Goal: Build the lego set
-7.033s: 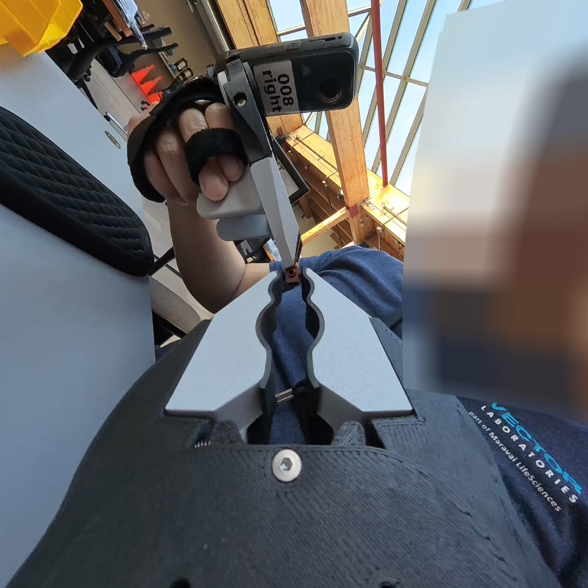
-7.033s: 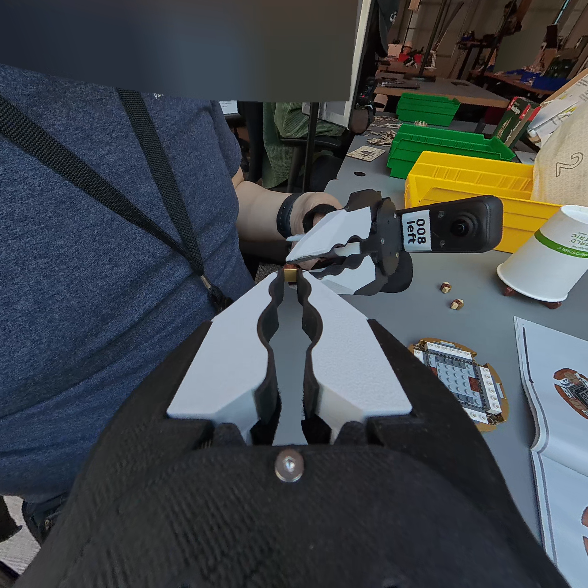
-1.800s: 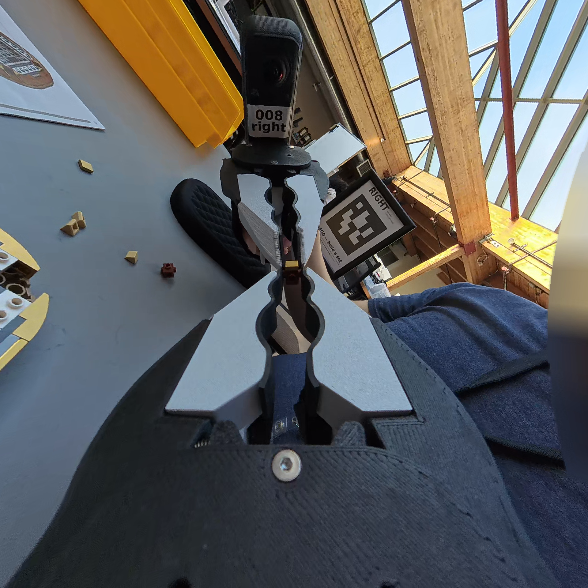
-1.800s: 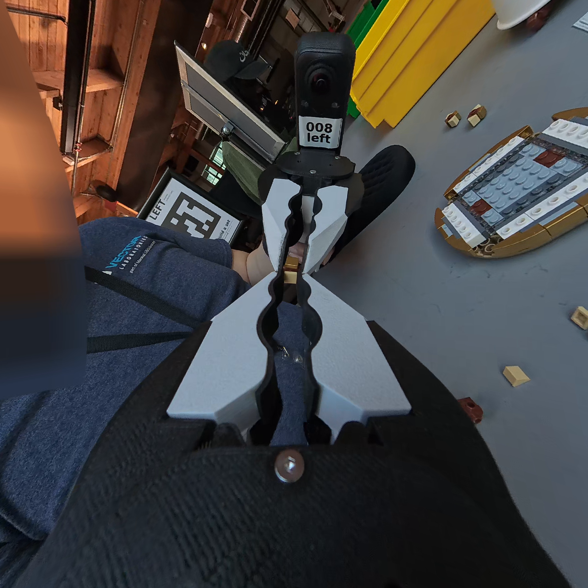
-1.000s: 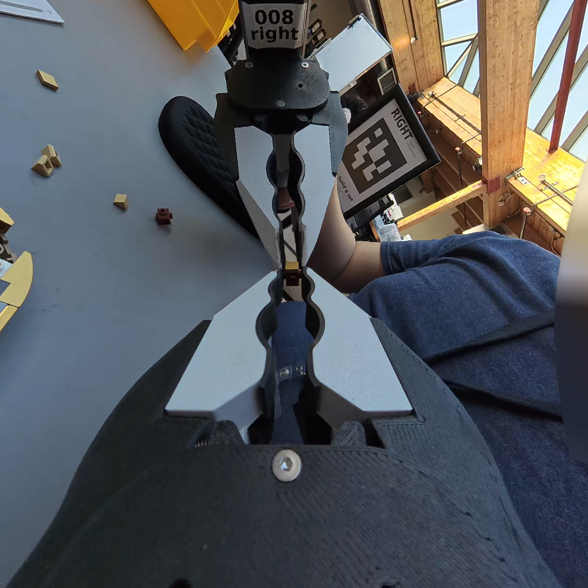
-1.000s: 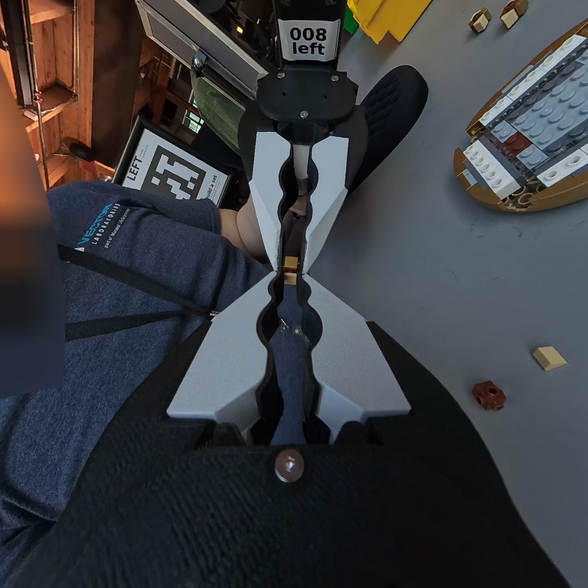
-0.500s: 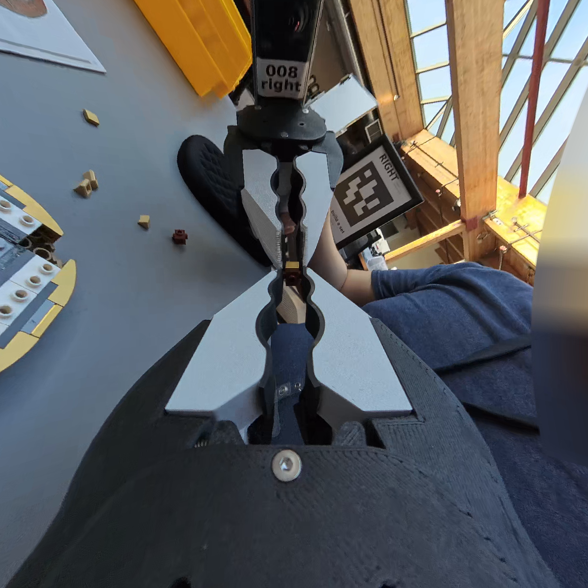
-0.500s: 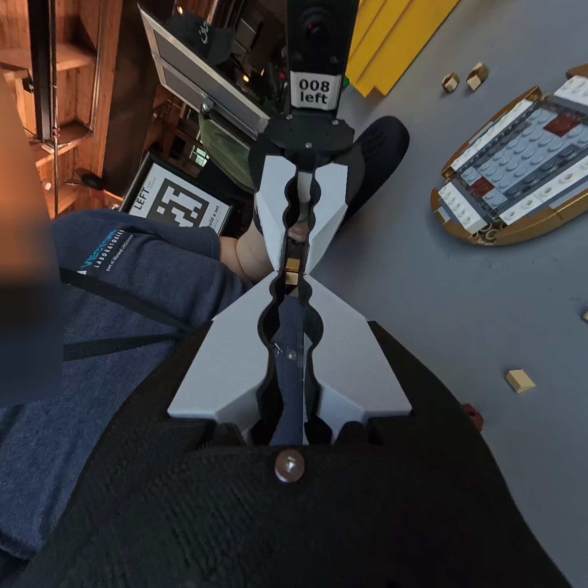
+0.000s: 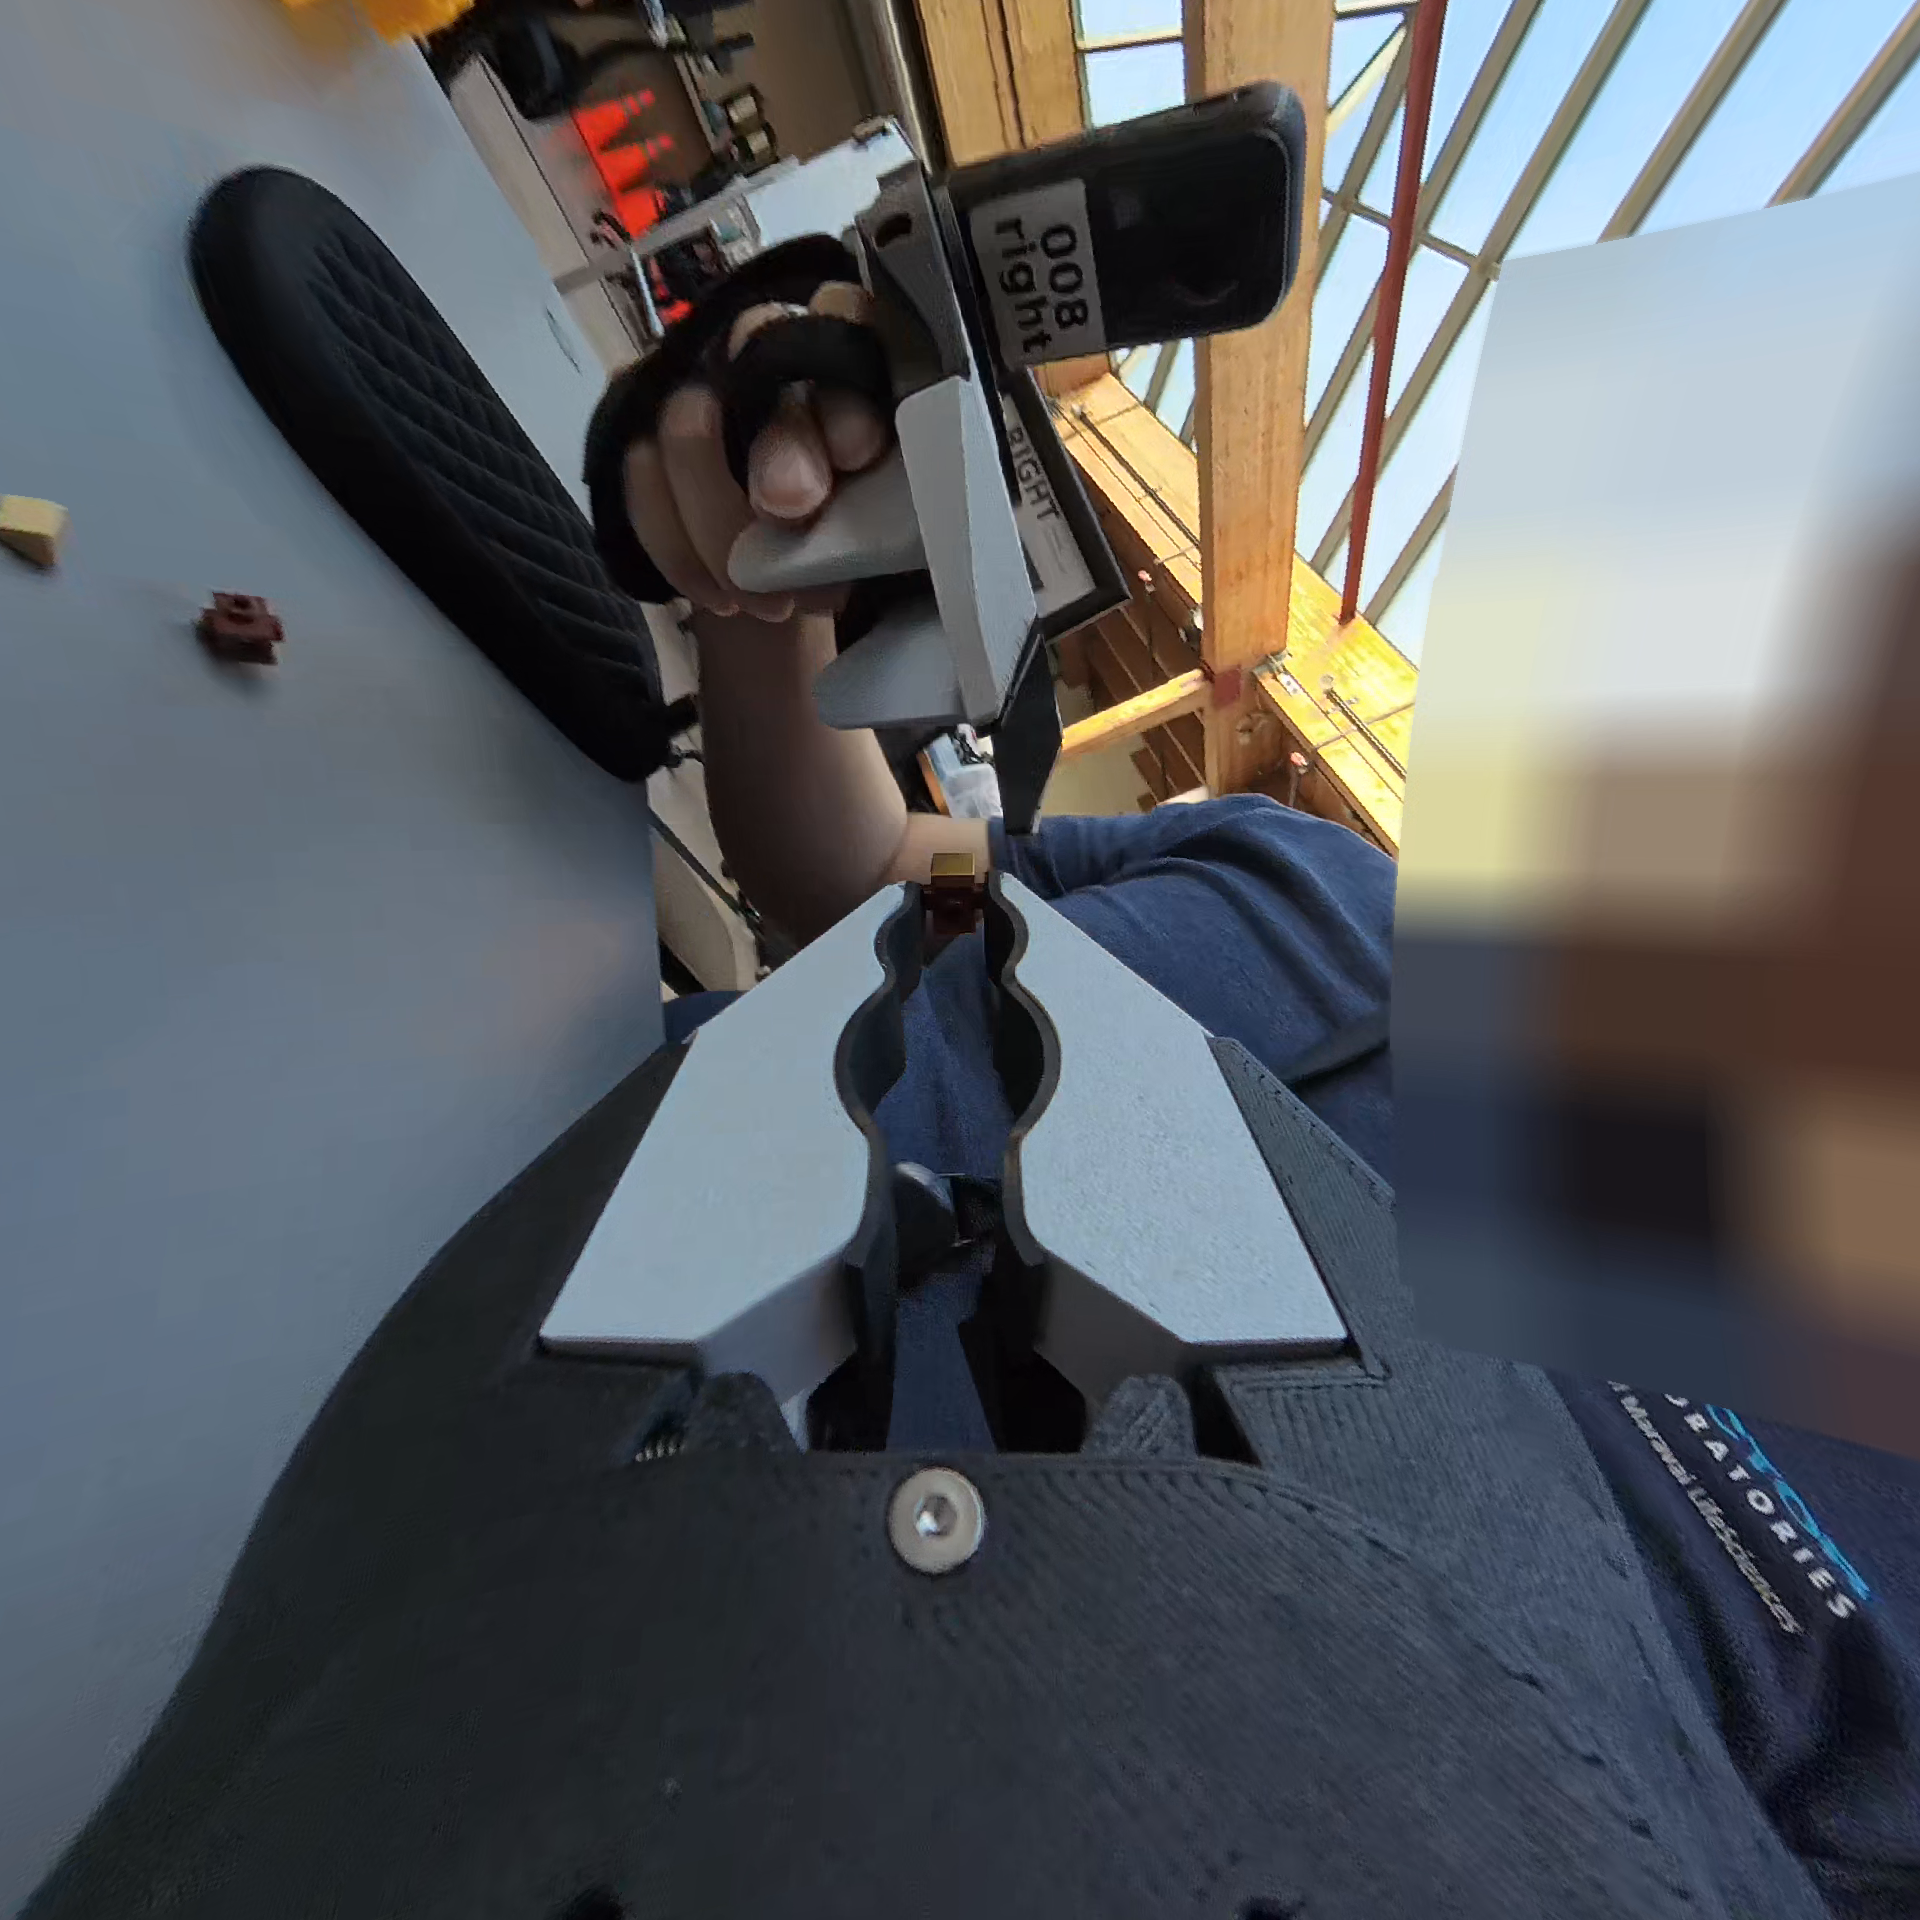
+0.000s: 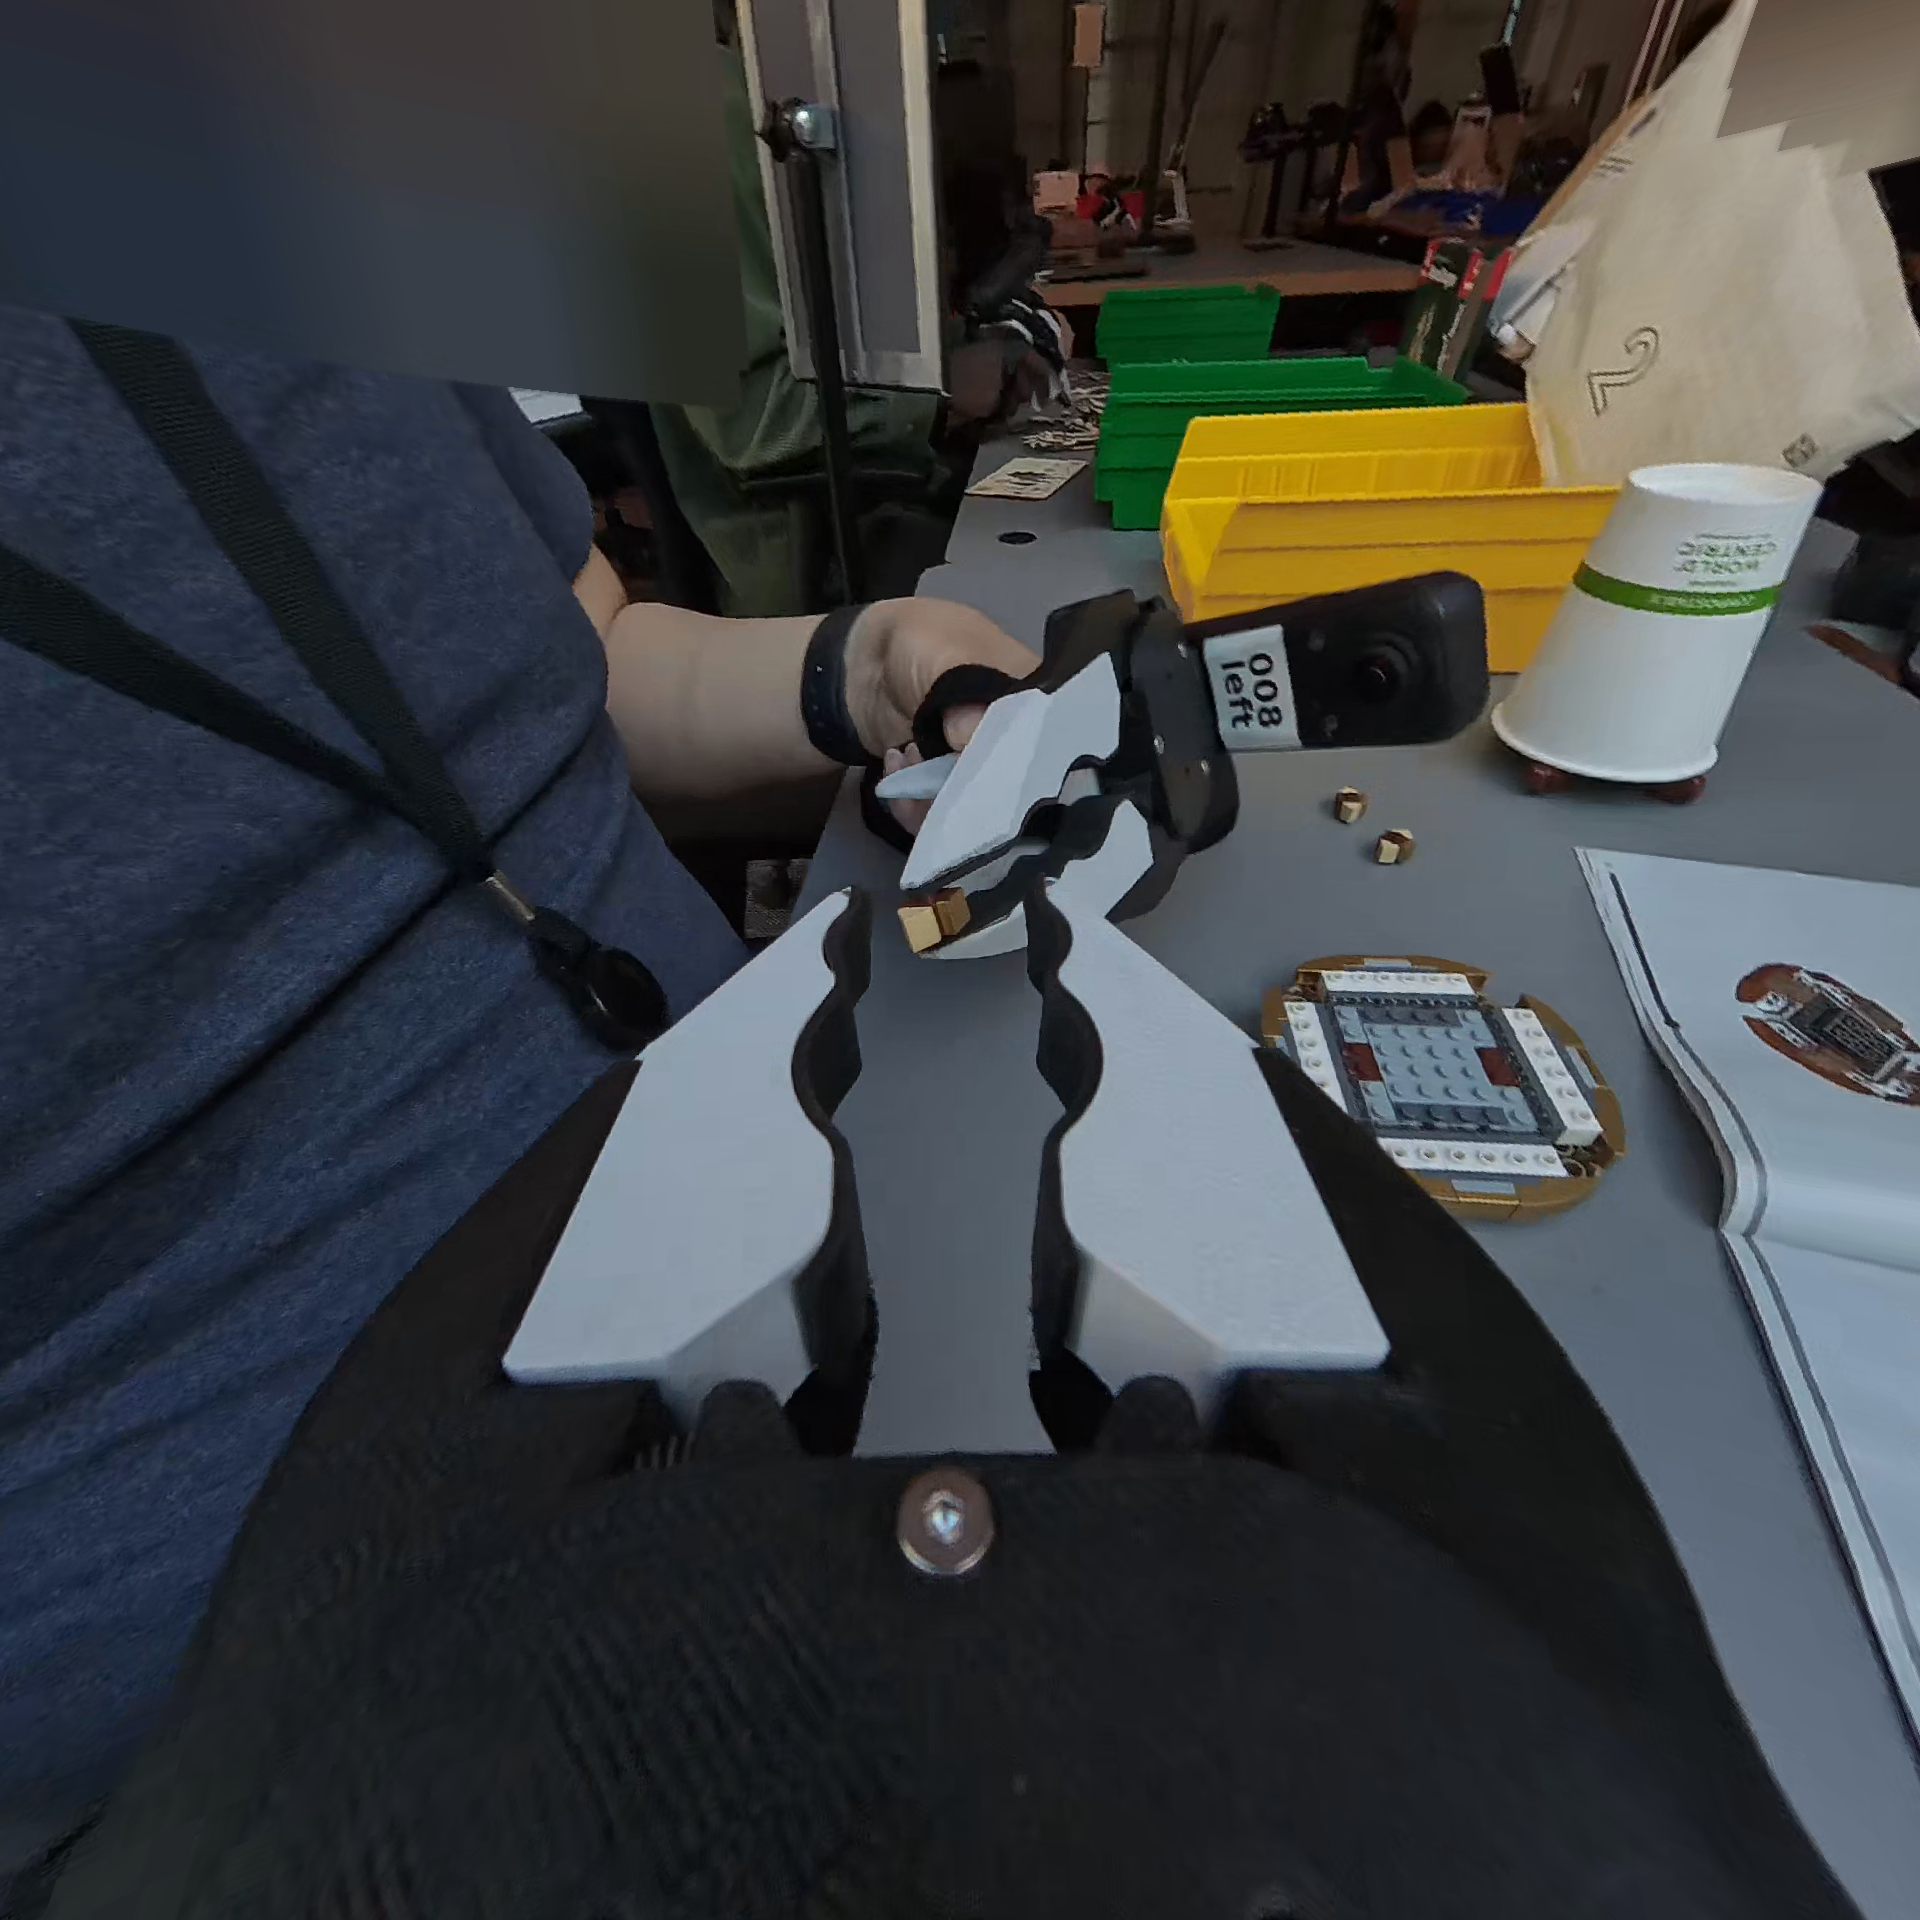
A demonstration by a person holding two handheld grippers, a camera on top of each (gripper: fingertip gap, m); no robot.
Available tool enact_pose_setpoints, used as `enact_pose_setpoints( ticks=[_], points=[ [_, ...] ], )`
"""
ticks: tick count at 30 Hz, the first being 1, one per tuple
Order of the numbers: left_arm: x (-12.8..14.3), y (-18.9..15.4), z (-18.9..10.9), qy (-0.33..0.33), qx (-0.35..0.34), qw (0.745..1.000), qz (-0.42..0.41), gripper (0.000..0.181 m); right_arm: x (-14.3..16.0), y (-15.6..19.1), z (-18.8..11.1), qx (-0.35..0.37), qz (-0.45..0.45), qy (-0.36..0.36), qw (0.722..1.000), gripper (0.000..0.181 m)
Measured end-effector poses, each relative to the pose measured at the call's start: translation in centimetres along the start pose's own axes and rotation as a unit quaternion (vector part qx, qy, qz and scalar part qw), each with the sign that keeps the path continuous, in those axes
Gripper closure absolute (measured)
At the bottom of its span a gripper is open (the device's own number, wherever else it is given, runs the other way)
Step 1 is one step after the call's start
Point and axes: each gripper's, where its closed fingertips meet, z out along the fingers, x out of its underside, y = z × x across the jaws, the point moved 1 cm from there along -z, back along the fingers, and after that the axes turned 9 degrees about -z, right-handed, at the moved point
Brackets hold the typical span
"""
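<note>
A grey tabletop [image 10: 1455,1351] spreads from twelve o'clock to five o'clock in the right wrist view, carrying a stack of yellow plastic bins [image 10: 1351,540] at one o'clock with green plastic bins [image 10: 1247,405] behind them, an open white instruction booklet [image 10: 1818,1091] at three o'clock, and an upturned white paper cup with a green band [image 10: 1652,623] at two o'clock. A person in a blue shirt [image 10: 260,935] fills the nine o'clock side. Just right of centre lies the round brown-rimmed lego base with grey and white plates [image 10: 1439,1081], flat on the tabletop and well apart from both tools. The right hand-held gripper [image 10: 940,920] has its grey fingers spread wide with nothing between them. The left hand-held gripper [image 9: 954,902] is clamped on a small dark-brown lego cube topped by a gold-tan piece [image 9: 954,883], held in the air at the tips; the right wrist view shows that piece [image 10: 933,920] between the spread right fingers, touching neither. Two small tan-and-brown lego bits [image 10: 1371,826] sit near the cup. In the left wrist view, a loose dark-red lego brick [image 9: 241,627] and a tan lego wedge [image 9: 31,516] rest on the tabletop at nine o'clock, beside a black quilted pad [image 9: 416,468].
</note>
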Motion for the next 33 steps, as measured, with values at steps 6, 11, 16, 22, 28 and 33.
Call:
enact_pose_setpoints(
  ticks=[6,11,16,22,28,33],
  points=[
    [2.0,-0.5,1.5,0.075,0.019,0.997,-0.016,0.171,0.3,3.1,1.6,-0.092,-0.049,0.043,0.994,0.151],
    [2.7,-0.8,1.8,0.103,0.02,0.994,-0.013,0.171,0.7,4.0,2.2,-0.132,-0.054,0.072,0.987,0.162],
    [2.8,-0.7,1.7,0.105,0.021,0.994,-0.022,0.171,0.8,4.4,2.0,-0.153,-0.038,0.078,0.984,0.159],
    [2.9,-0.4,1.8,0.11,0.019,0.993,-0.022,0.171,0.9,4.3,2.0,-0.169,-0.015,0.078,0.982,0.165],
    [2.8,-0.5,1.7,0.107,0.015,0.994,-0.02,0.172,0.9,4.2,2.1,-0.169,-0.016,0.075,0.983,0.166],
    [3.3,-0.2,1.9,0.121,0.006,0.993,-0.018,0.172,1.1,4.6,2.2,-0.18,-0.026,0.085,0.98,0.166]
  ],
)
